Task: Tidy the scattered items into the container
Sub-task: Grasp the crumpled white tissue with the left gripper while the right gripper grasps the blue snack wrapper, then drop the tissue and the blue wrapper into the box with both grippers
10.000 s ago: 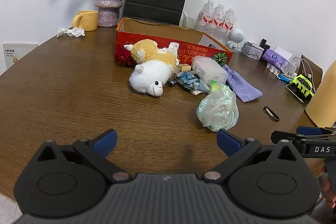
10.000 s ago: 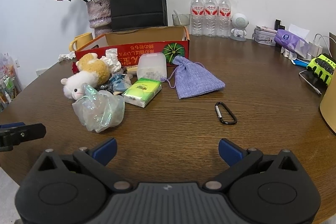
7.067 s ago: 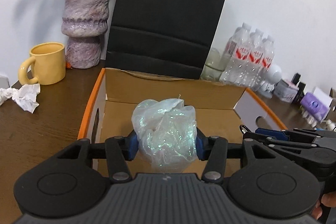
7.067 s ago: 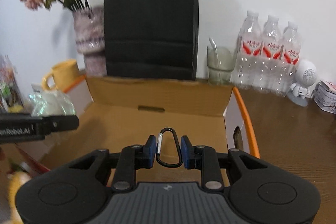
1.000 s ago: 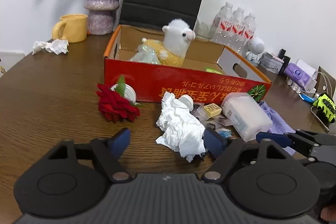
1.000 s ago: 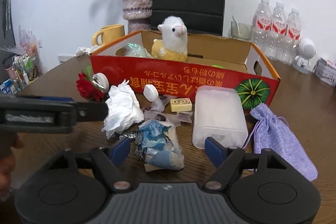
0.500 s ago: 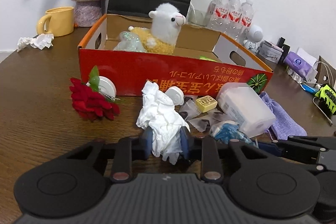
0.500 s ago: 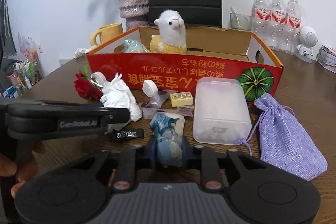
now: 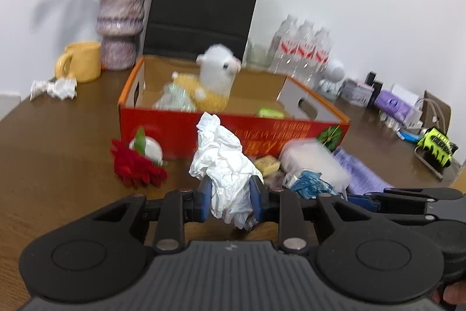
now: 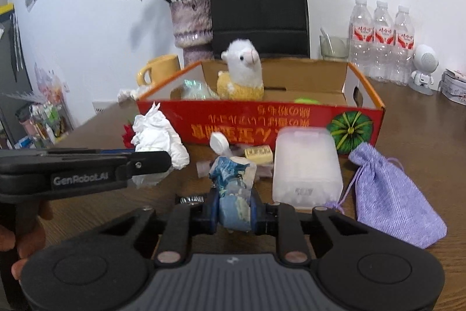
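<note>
My left gripper [image 9: 230, 201] is shut on a crumpled white tissue [image 9: 222, 162] and holds it above the table, in front of the red cardboard box [image 9: 180, 118]. My right gripper [image 10: 233, 209] is shut on a blue-and-white crumpled wrapper [image 10: 233, 182], also lifted before the box [image 10: 291, 121]. The box holds an alpaca plush [image 10: 241, 72], an iridescent bag [image 9: 174, 99] and a green packet [image 9: 271, 112]. On the table lie a red rose [image 9: 134, 165], a clear plastic case [image 10: 305, 165], a purple pouch [image 10: 390, 194] and a small yellow block [image 10: 259, 153].
Behind the box stand a black paper bag [image 10: 259, 5], a vase of dried flowers [image 10: 192, 19], a yellow mug [image 9: 80, 64], water bottles [image 10: 381, 37] and a white toy robot [image 10: 423, 66]. A tissue wad [image 9: 55, 86] lies far left. Gadgets [image 9: 435, 143] sit at the right edge.
Both grippers have lifted and tilted up with their loads: the tissue and the wrapper have risen off the table toward the box.
</note>
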